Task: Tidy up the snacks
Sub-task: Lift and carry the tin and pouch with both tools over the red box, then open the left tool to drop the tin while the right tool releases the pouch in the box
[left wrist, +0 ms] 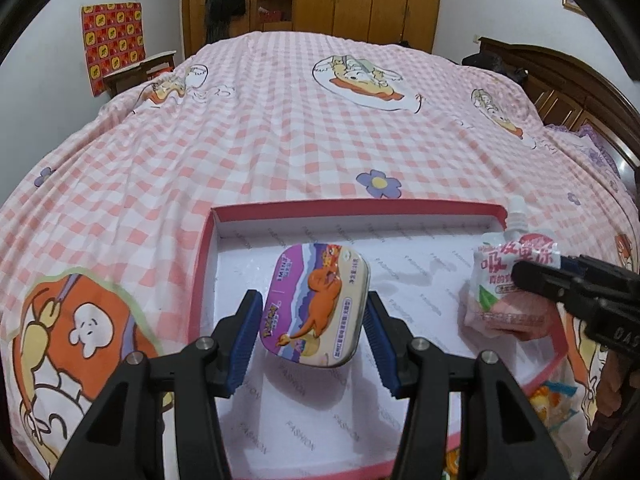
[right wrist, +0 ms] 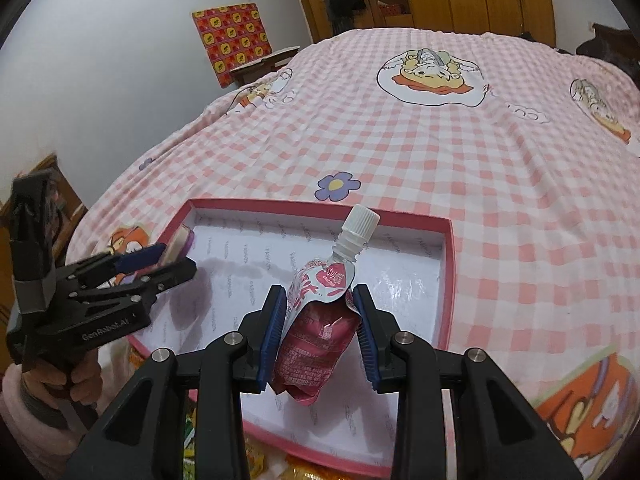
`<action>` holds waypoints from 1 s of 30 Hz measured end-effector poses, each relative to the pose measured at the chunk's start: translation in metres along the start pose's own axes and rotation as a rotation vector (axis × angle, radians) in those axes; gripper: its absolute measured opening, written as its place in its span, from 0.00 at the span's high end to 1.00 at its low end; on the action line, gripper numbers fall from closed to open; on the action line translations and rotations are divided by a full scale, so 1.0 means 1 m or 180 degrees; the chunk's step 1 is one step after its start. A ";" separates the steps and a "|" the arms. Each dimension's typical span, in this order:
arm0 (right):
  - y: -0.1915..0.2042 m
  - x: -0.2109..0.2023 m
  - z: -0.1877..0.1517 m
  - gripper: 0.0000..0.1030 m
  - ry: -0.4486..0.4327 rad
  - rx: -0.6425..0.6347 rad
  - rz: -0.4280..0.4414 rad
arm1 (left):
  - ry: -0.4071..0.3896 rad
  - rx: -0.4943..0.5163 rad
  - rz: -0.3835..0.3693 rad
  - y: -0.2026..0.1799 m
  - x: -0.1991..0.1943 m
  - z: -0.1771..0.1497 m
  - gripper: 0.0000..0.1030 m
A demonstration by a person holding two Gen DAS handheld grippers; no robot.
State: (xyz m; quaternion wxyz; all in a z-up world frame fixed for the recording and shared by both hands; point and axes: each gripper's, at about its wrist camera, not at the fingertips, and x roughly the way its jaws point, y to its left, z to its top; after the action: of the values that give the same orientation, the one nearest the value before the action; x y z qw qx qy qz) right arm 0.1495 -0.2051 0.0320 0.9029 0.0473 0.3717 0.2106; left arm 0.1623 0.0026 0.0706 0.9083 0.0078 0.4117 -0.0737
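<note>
Above a shallow pink-rimmed box (left wrist: 360, 205) lying on a pink-and-white checked bedspread (left wrist: 280, 128), 2 hand-held grippers each carry 1 snack. At lower centre of the left wrist frame, the left gripper (left wrist: 312, 334) clamps a flat, rounded-rectangle mint tin (left wrist: 315, 304) by its 2 long edges between ribbed blue pads (left wrist: 244, 340); the tin's long axis runs from the gripper up the frame, leaning slightly right. Its glossy lid shows an orange cartoon dragon on purple and cream bands. It hangs over the left part of the box's white printed floor, with its shadow below.

At lower centre of the right wrist frame, the right gripper (right wrist: 318, 334) squeezes a soft pink foil jelly pouch (right wrist: 316, 332), crumpled at the sides, its long axis pointing away from the gripper and tilted right, the ribbed white screw cap (right wrist: 359, 220) uppermost near the box's far wall. The pouch carries white lettering and a heart-shaped mark. It is held over the middle of the box. The same pouch appears at the right edge of the left wrist frame, spout up.

Yellow and orange wrappers (right wrist: 256, 460) lie outside the box's near rim.
</note>
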 end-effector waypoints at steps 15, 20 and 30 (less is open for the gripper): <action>-0.013 0.011 0.010 0.66 -0.0049 0.0088 0.0020 | 0.0079 -0.0043 -0.0020 0.002 0.022 0.001 0.48; -0.013 0.011 0.013 0.64 -0.0079 0.0040 -0.0077 | -0.0025 0.0051 -0.0049 -0.003 0.013 0.005 0.47; -0.015 -0.003 0.018 0.48 -0.0240 -0.0051 -0.0303 | -0.0036 0.0023 -0.0086 -0.004 -0.005 0.006 0.44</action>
State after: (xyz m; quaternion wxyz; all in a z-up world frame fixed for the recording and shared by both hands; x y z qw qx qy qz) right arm 0.1648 -0.2187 0.0435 0.9256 0.0302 0.3376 0.1684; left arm 0.1631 -0.0008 0.0788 0.9095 0.0051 0.4065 -0.0875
